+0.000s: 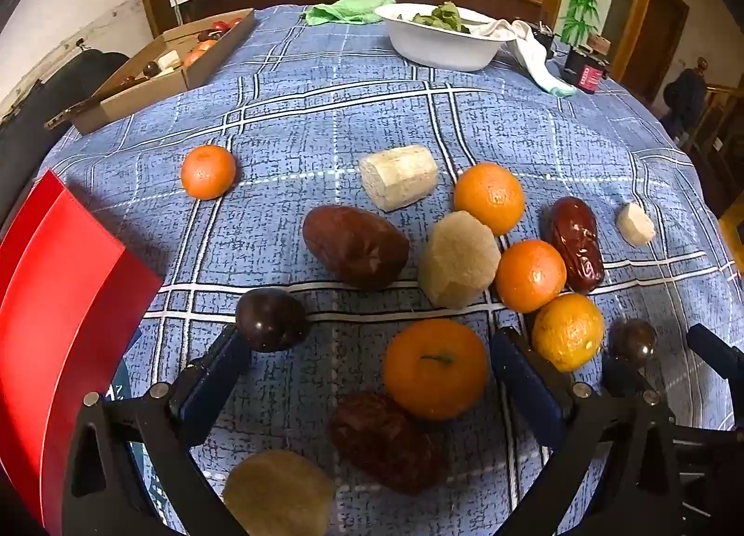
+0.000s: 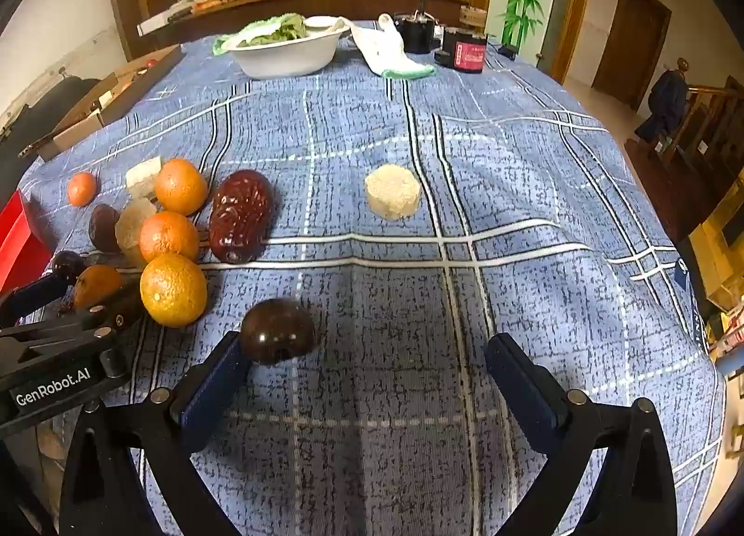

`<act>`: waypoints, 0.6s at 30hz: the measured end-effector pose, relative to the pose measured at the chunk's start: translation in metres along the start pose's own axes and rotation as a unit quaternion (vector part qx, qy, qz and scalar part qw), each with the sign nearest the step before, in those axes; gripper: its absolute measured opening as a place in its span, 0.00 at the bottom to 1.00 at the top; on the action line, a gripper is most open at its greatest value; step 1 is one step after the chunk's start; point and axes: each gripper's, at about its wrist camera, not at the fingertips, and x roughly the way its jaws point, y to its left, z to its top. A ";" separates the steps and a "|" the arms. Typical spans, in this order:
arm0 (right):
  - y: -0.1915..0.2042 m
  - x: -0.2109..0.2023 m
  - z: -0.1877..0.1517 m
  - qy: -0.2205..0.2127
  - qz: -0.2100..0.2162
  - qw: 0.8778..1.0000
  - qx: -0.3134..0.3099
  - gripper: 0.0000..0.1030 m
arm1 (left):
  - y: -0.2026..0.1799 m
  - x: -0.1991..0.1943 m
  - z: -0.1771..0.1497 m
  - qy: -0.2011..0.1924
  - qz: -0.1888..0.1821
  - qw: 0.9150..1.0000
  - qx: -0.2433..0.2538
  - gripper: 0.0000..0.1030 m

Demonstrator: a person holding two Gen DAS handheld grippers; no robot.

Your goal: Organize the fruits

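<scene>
Across the whole bench (image 1: 325, 84) lies a blue plaid cloth, and the fruit is scattered on its near half. At the far left edge sits an open cardboard box (image 1: 139, 84) with small items inside; at the near left edge a red box (image 1: 60, 303) shows. Far across the bench stands a white bowl (image 1: 441, 45) of green leaves, with a white glove (image 1: 534, 52) draped just beside it on the right.

Both tools hover above the cloth. The left hand-held gripper (image 1: 372, 378) has its blue pads wide apart, clamped on nothing (an orange (image 1: 435, 368) and a wrinkled red date (image 1: 386, 440) lie on the cloth between them). A dark round fruit (image 1: 269, 319) sits just by its left pad. The right hand-held gripper (image 2: 367, 378) is likewise spread wide and empty, with a brown round fruit (image 2: 277, 331) beside its left pad.

Further off, a large dark date (image 1: 355, 245) lies near a pale peeled chunk (image 1: 458, 259), which touches two oranges (image 1: 530, 275). A pale cut cylinder (image 1: 399, 177) lies beyond them, a lone mandarin (image 1: 208, 171) well to the left, and a small pale piece (image 1: 635, 224) far right.
</scene>
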 end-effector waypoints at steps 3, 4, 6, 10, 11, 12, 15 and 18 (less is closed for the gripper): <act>0.000 -0.001 0.000 0.002 -0.003 1.000 0.003 1.00 | 0.004 -0.004 -0.002 -0.001 -0.014 1.000 -0.001 1.00; -0.001 0.000 0.000 0.002 -0.003 1.000 0.003 1.00 | 0.007 -0.006 -0.004 0.000 -0.020 1.000 -0.004 1.00; -0.002 -0.001 -0.001 0.004 -0.002 1.000 0.006 0.99 | 0.013 -0.013 -0.008 -0.006 -0.025 1.000 -0.011 0.99; -0.002 -0.014 -0.005 -0.001 0.005 1.000 0.024 0.99 | 0.022 -0.042 -0.015 -0.047 -0.022 0.998 -0.019 0.99; 0.000 -0.023 -0.007 -0.016 0.007 1.000 0.025 0.99 | 0.027 -0.053 -0.015 -0.058 -0.025 0.998 -0.024 0.99; 0.003 -0.030 -0.009 -0.025 0.006 0.999 0.023 0.99 | 0.030 -0.064 -0.017 -0.076 -0.020 0.997 -0.024 0.99; 0.011 -0.057 -0.015 -0.069 0.011 0.997 0.024 0.99 | 0.042 -0.102 -0.026 -0.135 -0.007 0.990 -0.034 0.99; 0.021 -0.083 -0.024 -0.115 0.015 0.993 0.024 0.99 | 0.049 -0.132 -0.037 -0.191 0.014 0.981 -0.038 0.99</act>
